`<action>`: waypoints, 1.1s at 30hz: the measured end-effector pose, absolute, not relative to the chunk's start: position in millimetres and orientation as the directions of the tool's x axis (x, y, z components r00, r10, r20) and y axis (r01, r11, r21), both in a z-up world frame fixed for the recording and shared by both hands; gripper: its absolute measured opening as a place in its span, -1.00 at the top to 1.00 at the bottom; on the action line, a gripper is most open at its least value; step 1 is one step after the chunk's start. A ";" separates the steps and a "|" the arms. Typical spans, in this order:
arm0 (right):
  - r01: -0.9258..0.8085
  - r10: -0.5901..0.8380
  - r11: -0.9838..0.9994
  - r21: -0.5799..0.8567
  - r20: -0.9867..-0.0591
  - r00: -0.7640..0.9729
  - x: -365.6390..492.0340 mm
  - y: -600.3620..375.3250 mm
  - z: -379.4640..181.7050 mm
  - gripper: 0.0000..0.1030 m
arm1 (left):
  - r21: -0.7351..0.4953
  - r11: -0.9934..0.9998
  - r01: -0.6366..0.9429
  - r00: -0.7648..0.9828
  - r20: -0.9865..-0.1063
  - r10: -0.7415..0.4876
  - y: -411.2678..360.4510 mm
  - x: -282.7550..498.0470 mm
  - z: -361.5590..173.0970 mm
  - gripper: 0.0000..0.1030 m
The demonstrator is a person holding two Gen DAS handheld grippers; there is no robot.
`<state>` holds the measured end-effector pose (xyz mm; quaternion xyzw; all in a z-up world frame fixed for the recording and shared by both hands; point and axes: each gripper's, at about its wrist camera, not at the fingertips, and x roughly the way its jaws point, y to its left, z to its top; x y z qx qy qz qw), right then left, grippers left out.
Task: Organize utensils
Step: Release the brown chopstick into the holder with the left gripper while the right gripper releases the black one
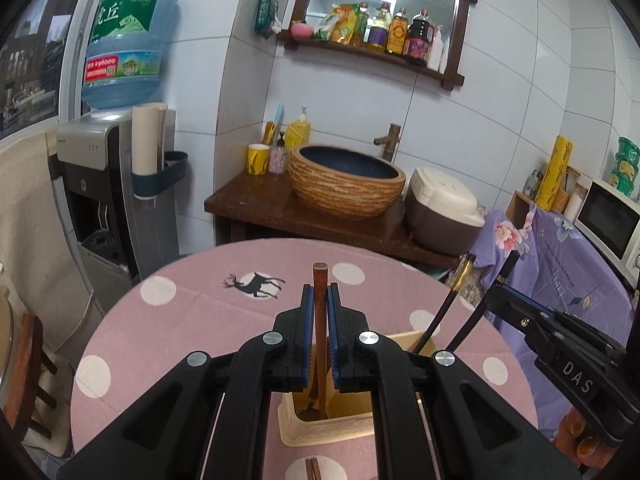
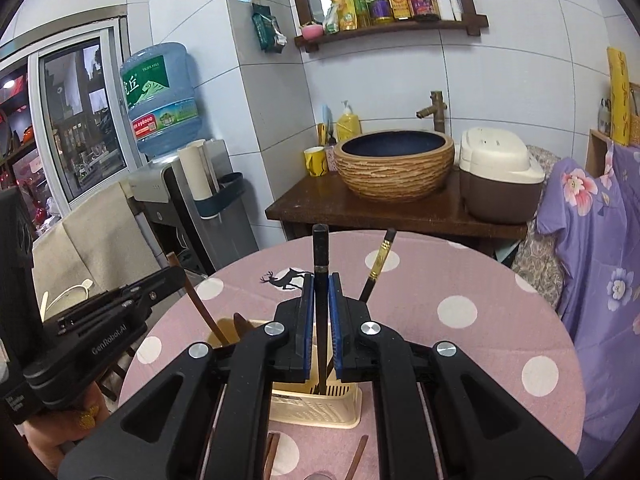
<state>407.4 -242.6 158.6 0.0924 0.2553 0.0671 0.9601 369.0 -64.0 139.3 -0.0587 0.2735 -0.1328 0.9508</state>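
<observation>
Left tongs (image 1: 320,300) gripping brown wooden utensil (image 1: 320,280), right tongs (image 2: 320,292) gripping black chopstick (image 2: 321,248), both over cream holder (image 2: 340,412)

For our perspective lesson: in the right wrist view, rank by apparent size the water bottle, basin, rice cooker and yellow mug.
1. Basin
2-3. Water bottle and rice cooker: too alike to rank
4. Yellow mug

both grippers point down and forward, side by side. left gripper (image 1: 319,292) is clamped shut on something thin; right gripper (image 2: 321,280) likewise.
</observation>
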 end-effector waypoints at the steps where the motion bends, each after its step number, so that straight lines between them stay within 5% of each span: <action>1: -0.081 0.176 0.974 0.213 -0.481 0.859 407.6 -242.8 156.5 0.84 | -0.183 0.958 0.220 0.814 -0.507 -0.284 -64.6 369.0 136.7 0.85; 16: -0.065 0.154 0.976 0.208 -0.449 0.880 393.3 -253.1 148.4 0.81 | -0.196 0.954 0.229 0.799 -0.521 -0.299 -57.1 357.5 124.0 0.88; 18: -0.065 0.153 0.976 0.209 -0.442 0.884 385.3 -255.3 146.0 0.62 | -0.204 0.950 0.235 0.799 -0.517 -0.308 -53.6 348.5 121.6 0.70; 20: -0.057 0.142 0.977 0.205 -0.432 0.890 376.5 -257.3 143.2 0.37 | -0.222 0.947 0.234 0.801 -0.508 -0.317 -47.2 337.2 118.1 -0.15; 21: -0.055 0.140 0.978 0.203 -0.430 0.892 373.3 -258.0 141.8 0.32 | -0.223 0.948 0.227 0.808 -0.501 -0.311 -45.1 332.3 116.9 -0.27; 24: -0.052 0.133 0.980 0.193 -0.435 0.890 360.7 -258.2 135.2 0.24 | -0.195 0.955 0.224 0.829 -0.476 -0.292 -40.9 314.0 113.1 -0.34; 29: -0.065 0.145 0.981 0.184 -0.462 0.875 339.2 -253.7 119.0 0.08 | -0.105 0.971 0.216 0.862 -0.446 -0.240 -41.0 285.2 106.9 -0.82; 33: -0.064 0.137 0.984 0.163 -0.491 0.860 322.9 -248.8 98.9 0.06 | -0.131 0.968 0.215 0.861 -0.442 -0.251 -32.5 269.4 95.0 -0.89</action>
